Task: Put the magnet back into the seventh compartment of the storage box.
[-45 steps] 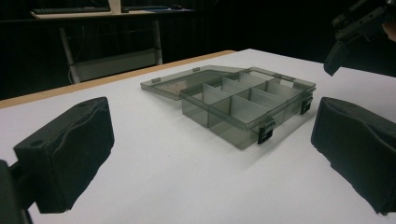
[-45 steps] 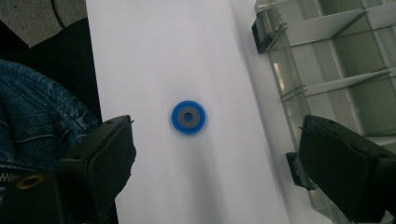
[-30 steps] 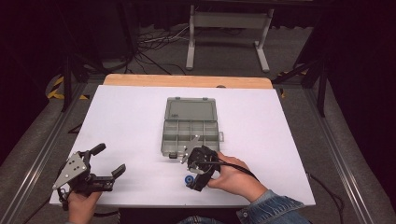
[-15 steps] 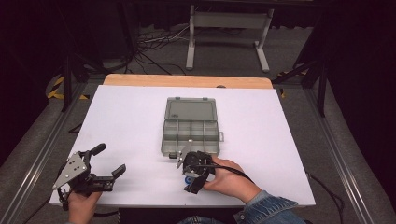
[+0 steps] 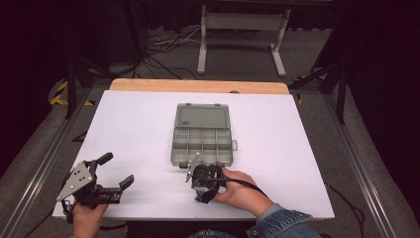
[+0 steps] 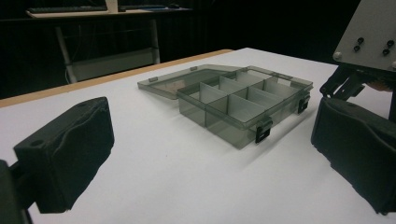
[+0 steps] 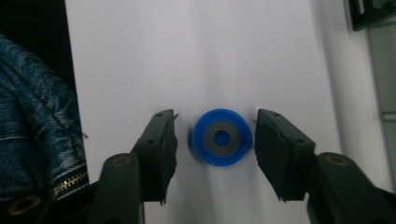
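**Right jaws closing around blue disc, not yet gripping**

Right gripper (image 7: 215,140) pointed straight down at the white table (image 5: 138,129), near the front edge, just in front of the organizer box (image 5: 203,144). In the right gripper view a small blue ring-shaped disc (image 7: 220,136), grey centre with a blue hole, lay flat on the table between the two black jaws. The jaws had just been closing in on it. A thin gap of white showed on each side of the disc, so the pads stood just beside it and weren't pressing yet. Nothing held. A denim sleeve (image 7: 32,121) showed at the left edge of that view. In the high view the right gripper (image 5: 202,179) covered the disc, with the right hand (image 5: 242,191) behind it and the cable trailing over the hand.

The organizer box was grey and see-through, lid swung fully open and lying flat on the far side, tray with divided compartments on the near side. From the left gripper view the compartments (image 6: 243,100) looked empty, black latches on the front wall.

Left gripper (image 5: 111,171) sat well apart at the front left of the table, held in the left hand (image 5: 86,215), jaws spread wide, nothing between them. It pointed across the table toward the box.
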{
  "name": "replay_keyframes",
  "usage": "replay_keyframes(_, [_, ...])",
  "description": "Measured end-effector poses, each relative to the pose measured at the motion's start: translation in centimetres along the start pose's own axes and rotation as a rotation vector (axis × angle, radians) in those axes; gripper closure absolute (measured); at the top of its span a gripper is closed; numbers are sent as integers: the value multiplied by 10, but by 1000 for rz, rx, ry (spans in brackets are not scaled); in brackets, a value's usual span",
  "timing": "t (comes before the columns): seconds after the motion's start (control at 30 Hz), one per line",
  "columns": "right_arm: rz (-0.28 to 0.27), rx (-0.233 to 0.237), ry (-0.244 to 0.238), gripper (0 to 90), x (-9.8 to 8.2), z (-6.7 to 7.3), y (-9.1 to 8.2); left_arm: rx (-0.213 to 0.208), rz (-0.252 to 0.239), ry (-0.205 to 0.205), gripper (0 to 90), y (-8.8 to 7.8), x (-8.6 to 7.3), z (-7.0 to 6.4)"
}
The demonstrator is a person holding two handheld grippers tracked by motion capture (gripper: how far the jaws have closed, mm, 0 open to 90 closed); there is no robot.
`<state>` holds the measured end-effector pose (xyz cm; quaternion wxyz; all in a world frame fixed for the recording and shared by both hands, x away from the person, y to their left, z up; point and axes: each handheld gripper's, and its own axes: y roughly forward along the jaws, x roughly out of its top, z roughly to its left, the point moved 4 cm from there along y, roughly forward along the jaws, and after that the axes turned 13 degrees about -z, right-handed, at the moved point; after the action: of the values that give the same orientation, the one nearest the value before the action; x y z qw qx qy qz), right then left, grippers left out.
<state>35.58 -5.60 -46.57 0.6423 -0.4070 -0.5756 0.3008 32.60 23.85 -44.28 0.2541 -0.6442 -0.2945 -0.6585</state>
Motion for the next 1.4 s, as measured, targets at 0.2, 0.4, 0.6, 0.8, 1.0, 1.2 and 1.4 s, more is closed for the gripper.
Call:
replay_keyframes(0.2, [-4, -17, -7, 617, 1, 1, 0, -1, 1, 1, 2, 0, 0, 0])
replay_keyframes(0.4, [-1, -13, -16, 621, 1, 1, -1, -1, 1, 1, 2, 0, 0, 0])
replay_keyframes(0.6, [-14, -7, -16, 621, 3, 2, -5, -1, 1, 0, 2, 0, 0, 0])
replay_keyframes(0.8, [-42, -11, -9, 621, 8, 2, -16, 1, -4, 1, 2, 1, 0, 0])
replay_keyframes(1.0, [-77, -18, -3, 620, 12, -1, -27, -2, 2, 0, 2, 0, 0, 0])
replay_keyframes(1.2, [-102, -15, 0, 620, 15, -3, -37, 0, -1, 1, 2, 0, 0, 0])
replay_keyframes(1.4, [-128, -17, 3, 620, 18, -4, -44, -1, -2, 1, 2, 1, 0, 0])
